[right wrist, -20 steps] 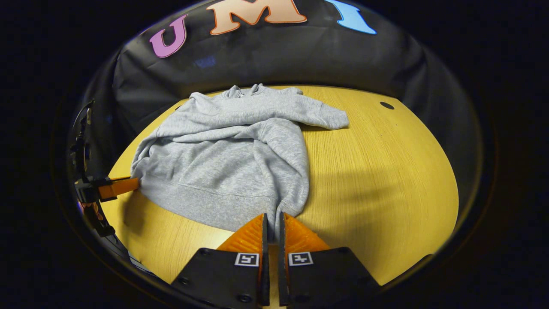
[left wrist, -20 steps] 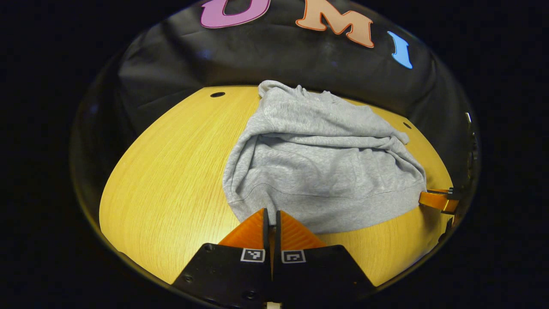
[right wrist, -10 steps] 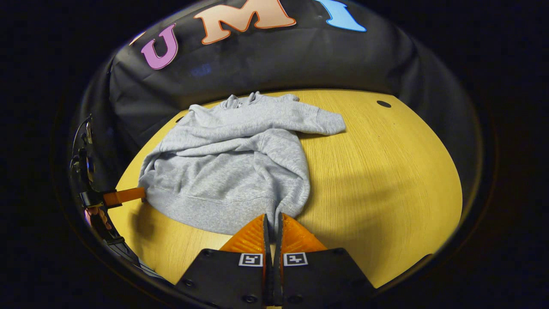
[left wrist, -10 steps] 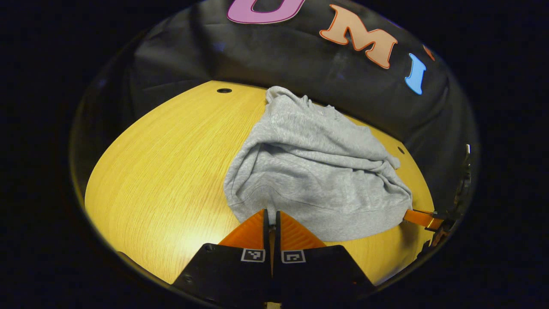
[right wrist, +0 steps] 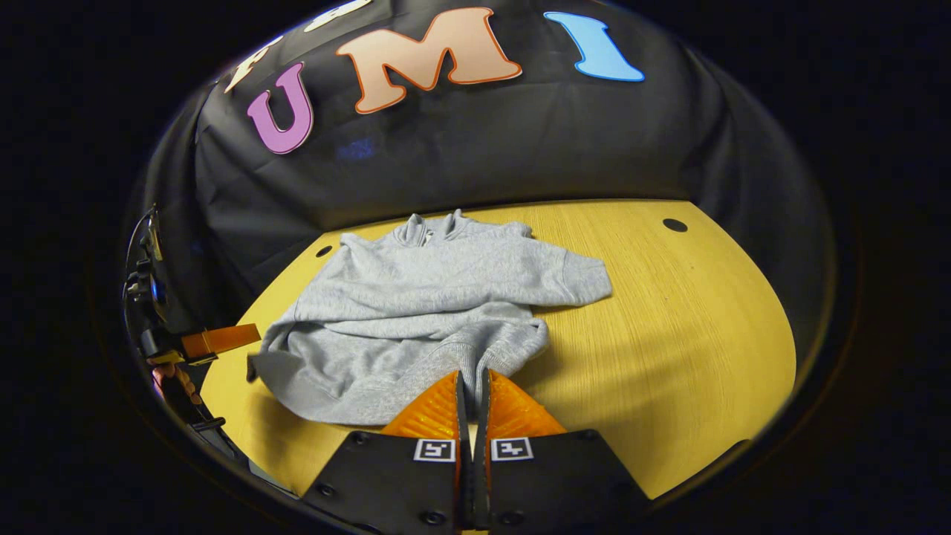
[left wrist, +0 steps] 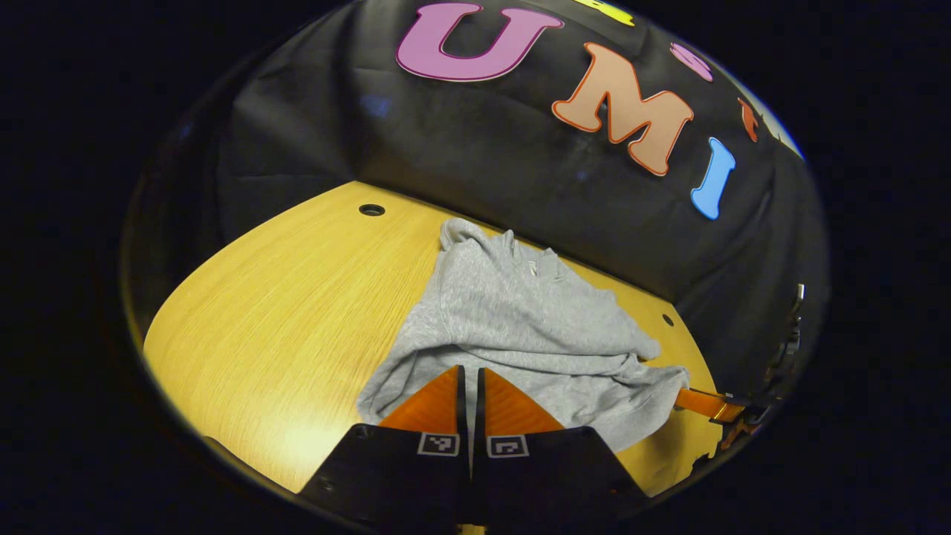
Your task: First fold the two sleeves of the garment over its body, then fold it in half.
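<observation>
Grey garment (right wrist: 438, 297) lies on the yellow wooden table (right wrist: 669, 334), near the far edge by the black cloth wall (right wrist: 461, 148); collar points toward the wall; both sleeves lie folded across the body, one cuff ending toward the table's open side in the right gripper view.

Left gripper (left wrist: 469, 386): jaws closed to a thin slit on the garment's near hem at one corner, cloth pinched between both fingers; the hem is raised off the table and bunched.

Right gripper (right wrist: 472, 390): jaws likewise nearly closed, gripping the hem's other corner; fabric gathered just ahead of the fingertips.

In the left gripper view the right gripper shows at the far right, touching the hem; in the right gripper view the left gripper shows at the far left, at the hem's edge.
</observation>
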`<state>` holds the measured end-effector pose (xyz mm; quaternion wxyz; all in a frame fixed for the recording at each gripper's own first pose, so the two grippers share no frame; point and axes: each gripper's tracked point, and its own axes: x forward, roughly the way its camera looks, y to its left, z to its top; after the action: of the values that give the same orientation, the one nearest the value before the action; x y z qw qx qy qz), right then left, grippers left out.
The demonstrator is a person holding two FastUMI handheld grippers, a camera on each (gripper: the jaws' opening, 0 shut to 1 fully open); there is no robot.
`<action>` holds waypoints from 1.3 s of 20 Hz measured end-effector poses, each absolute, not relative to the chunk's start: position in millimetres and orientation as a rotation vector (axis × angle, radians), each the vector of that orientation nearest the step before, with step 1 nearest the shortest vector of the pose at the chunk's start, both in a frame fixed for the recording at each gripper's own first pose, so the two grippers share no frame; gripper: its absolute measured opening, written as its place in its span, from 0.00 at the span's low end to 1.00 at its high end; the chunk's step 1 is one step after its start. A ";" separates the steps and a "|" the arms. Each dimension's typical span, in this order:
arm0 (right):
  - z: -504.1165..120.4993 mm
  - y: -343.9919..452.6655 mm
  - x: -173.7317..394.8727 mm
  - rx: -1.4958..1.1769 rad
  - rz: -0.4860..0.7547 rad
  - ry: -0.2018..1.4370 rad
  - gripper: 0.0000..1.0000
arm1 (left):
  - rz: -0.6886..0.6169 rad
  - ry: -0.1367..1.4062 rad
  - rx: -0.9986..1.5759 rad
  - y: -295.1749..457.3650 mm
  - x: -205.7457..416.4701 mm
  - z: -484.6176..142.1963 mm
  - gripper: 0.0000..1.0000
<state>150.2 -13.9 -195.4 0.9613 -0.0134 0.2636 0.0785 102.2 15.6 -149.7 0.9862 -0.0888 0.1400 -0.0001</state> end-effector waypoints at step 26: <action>-207.0 -18.8 146.8 -0.050 0.149 0.582 0.03 | 0.187 0.470 -0.090 62.9 62.9 -229.9 0.96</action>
<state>146.8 -18.8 -207.0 0.9550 -0.0247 0.2865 0.0732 62.9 62.9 -229.9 0.9672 -0.0445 0.2325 0.0926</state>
